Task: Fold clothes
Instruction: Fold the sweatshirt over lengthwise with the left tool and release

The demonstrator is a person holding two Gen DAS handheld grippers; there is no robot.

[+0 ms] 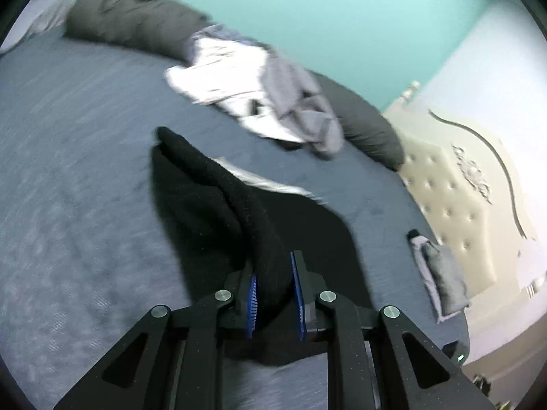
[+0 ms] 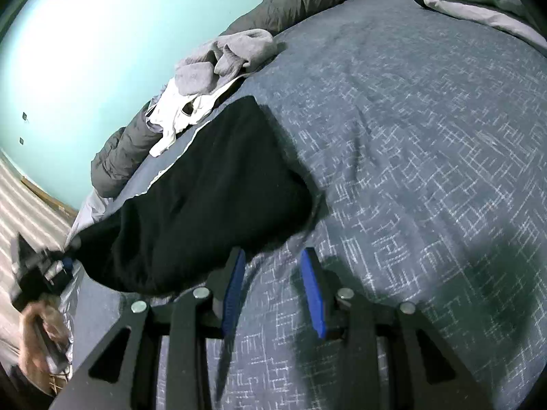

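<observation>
In the left wrist view, the left gripper [image 1: 273,294] has its blue-padded jaws clamped on a thick fold of a black knitted garment [image 1: 212,205], which rises off the blue-grey patterned bedspread [image 1: 68,171] and trails away toward the middle of the bed; beyond it a heap of white and pale grey clothes [image 1: 253,92] lies against a long dark grey pillow [image 1: 136,20], with a cream tufted headboard [image 1: 454,198] at right and a small folded grey item [image 1: 437,273] near the bed's edge. In the right wrist view, the right gripper [image 2: 273,290] hovers over the bedspread [image 2: 410,136] with its jaws parted and nothing between them, just beside the lower edge of the black garment [image 2: 205,198], which stretches leftward to the left gripper [image 2: 65,263] held in a blurred hand [image 2: 41,328]; the white and grey clothes [image 2: 212,68] sit farther back by the teal wall [image 2: 85,51]
</observation>
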